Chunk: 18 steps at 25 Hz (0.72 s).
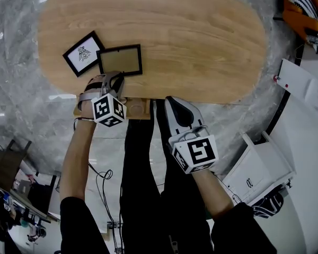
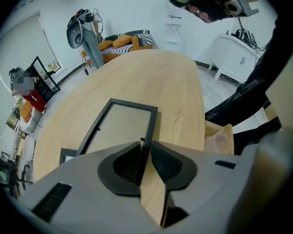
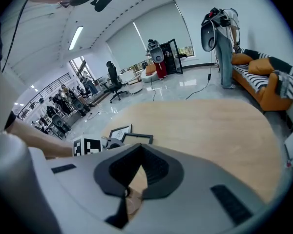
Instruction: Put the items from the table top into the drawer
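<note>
While the left gripper (image 1: pixel 115 79) was pointing steeply down at the near edge of the oval wooden table (image 1: pixel 175 46), its jaws were clamped on the near corner of the plain picture frame (image 1: pixel 120 60). In the left gripper view the thin dark rail of this frame ran in between the two pads (image 2: pixel 129 162), which were against it on both sides. The frame itself lay flat on the table top, with a beige inside and a black border.

Just beside it, toward the left edge of the table, lay the second frame (image 1: pixel 83 53), which had a white sheet with a small dark drawing. This one was turned a little, and its corner touched or nearly touched the plain frame; no gripper was on it.

Under the near edge of the table, the wooden drawer (image 1: pixel 137 109) was pulled out, just beside the left gripper's marker cube (image 1: pixel 108 110). A pale round thing (image 2: pixel 219 141) was inside the drawer, but I could not tell what it was.

The right gripper (image 1: pixel 169 100) was apart from the table, over the person's dark trousers, and it pointed toward the table edge near the drawer. In the right gripper view its jaws were together at the tips and nothing was between them. Both frames were therefore on the table top and not in the drawer.
</note>
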Each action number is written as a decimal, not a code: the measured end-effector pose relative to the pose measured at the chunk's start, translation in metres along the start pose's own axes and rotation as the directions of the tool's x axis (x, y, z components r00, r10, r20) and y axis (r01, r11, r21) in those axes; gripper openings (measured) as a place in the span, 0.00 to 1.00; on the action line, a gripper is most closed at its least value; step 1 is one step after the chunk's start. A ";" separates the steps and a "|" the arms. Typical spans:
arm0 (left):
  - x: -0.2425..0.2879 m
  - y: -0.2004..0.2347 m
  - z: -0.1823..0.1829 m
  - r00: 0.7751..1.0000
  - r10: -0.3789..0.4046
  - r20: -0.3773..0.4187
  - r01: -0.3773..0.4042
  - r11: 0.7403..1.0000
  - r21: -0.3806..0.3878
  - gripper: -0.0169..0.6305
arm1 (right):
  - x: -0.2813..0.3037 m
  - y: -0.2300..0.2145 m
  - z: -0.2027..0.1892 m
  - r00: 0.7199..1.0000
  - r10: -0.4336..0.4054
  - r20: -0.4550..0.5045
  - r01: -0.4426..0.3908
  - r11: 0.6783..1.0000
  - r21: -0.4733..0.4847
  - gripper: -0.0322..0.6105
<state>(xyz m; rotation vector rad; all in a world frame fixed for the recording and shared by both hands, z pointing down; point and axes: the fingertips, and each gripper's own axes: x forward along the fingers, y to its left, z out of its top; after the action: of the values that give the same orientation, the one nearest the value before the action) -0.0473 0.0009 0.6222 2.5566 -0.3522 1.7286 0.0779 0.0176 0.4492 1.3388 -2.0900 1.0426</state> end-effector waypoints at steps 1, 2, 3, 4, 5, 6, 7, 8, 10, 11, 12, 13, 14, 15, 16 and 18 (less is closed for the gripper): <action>0.000 0.000 0.000 1.000 0.002 0.002 -0.002 1.000 0.006 0.15 | -0.001 0.000 0.000 1.000 -0.002 0.002 0.002 1.000 0.003 0.06; 0.001 -0.001 0.000 1.000 0.001 0.003 -0.002 1.000 0.013 0.15 | -0.001 0.000 -0.001 1.000 -0.004 0.003 0.004 1.000 0.007 0.06; 0.002 -0.002 -0.001 1.000 0.001 0.004 -0.001 1.000 0.021 0.14 | -0.002 -0.001 -0.002 1.000 -0.005 0.003 0.005 1.000 0.011 0.06; 0.002 -0.003 -0.001 1.000 -0.001 0.003 0.001 1.000 0.028 0.14 | -0.002 -0.001 -0.002 1.000 -0.007 0.004 0.007 1.000 0.013 0.06; 0.002 -0.004 0.000 1.000 -0.002 0.004 0.002 1.000 0.031 0.13 | -0.003 -0.001 -0.003 1.000 -0.008 0.004 0.008 1.000 0.014 0.06; 0.002 -0.005 0.000 1.000 -0.003 0.006 0.002 1.000 0.031 0.13 | -0.003 -0.001 -0.004 1.000 -0.009 0.003 0.008 1.000 0.014 0.06; 0.002 -0.005 0.001 1.000 -0.002 0.011 0.002 1.000 0.029 0.12 | -0.003 -0.001 -0.004 1.000 -0.008 0.002 0.008 1.000 0.013 0.06; 0.002 -0.006 0.001 1.000 0.000 0.017 -0.001 1.000 0.028 0.12 | -0.003 0.000 -0.005 1.000 -0.008 0.001 0.008 1.000 0.012 0.06; -0.001 -0.008 0.003 1.000 0.007 0.030 -0.008 1.000 0.027 0.11 | -0.003 0.001 -0.007 1.000 -0.004 -0.003 0.004 1.000 0.008 0.06; -0.002 -0.009 0.004 0.999 0.010 0.036 -0.011 1.000 0.023 0.10 | -0.003 0.002 -0.008 1.000 -0.002 -0.005 0.002 1.000 0.006 0.06; -0.004 -0.009 0.005 0.999 0.011 0.041 -0.011 1.000 0.015 0.10 | -0.003 0.002 -0.008 1.000 0.000 -0.008 0.000 1.000 0.005 0.06; -0.006 -0.009 0.006 0.999 0.012 0.045 -0.012 1.000 0.007 0.10 | -0.003 0.003 -0.009 1.000 0.003 -0.011 -0.003 1.000 0.005 0.06; -0.008 -0.009 0.007 0.999 0.013 0.049 -0.013 1.000 0.000 0.10 | -0.003 0.004 -0.010 1.000 0.006 -0.013 -0.006 1.000 0.004 0.06; -0.010 -0.009 0.007 0.999 0.014 0.053 -0.014 1.000 -0.006 0.10 | -0.003 0.005 -0.010 1.000 0.008 -0.015 -0.008 1.000 0.003 0.06; -0.012 -0.010 0.007 0.998 0.015 0.056 -0.014 1.000 -0.012 0.10 | -0.003 0.006 -0.010 1.000 0.011 -0.017 -0.011 1.000 -0.001 0.06; -0.016 -0.012 0.008 0.998 0.016 0.062 -0.015 1.000 -0.023 0.10 | -0.003 0.010 -0.011 1.000 0.021 -0.021 -0.021 1.000 -0.010 0.06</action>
<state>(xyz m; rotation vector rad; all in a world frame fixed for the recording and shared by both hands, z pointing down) -0.0436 0.0139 0.6060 2.6026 -0.3928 1.6435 0.0702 0.0302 0.4503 1.2983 -2.0957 1.0487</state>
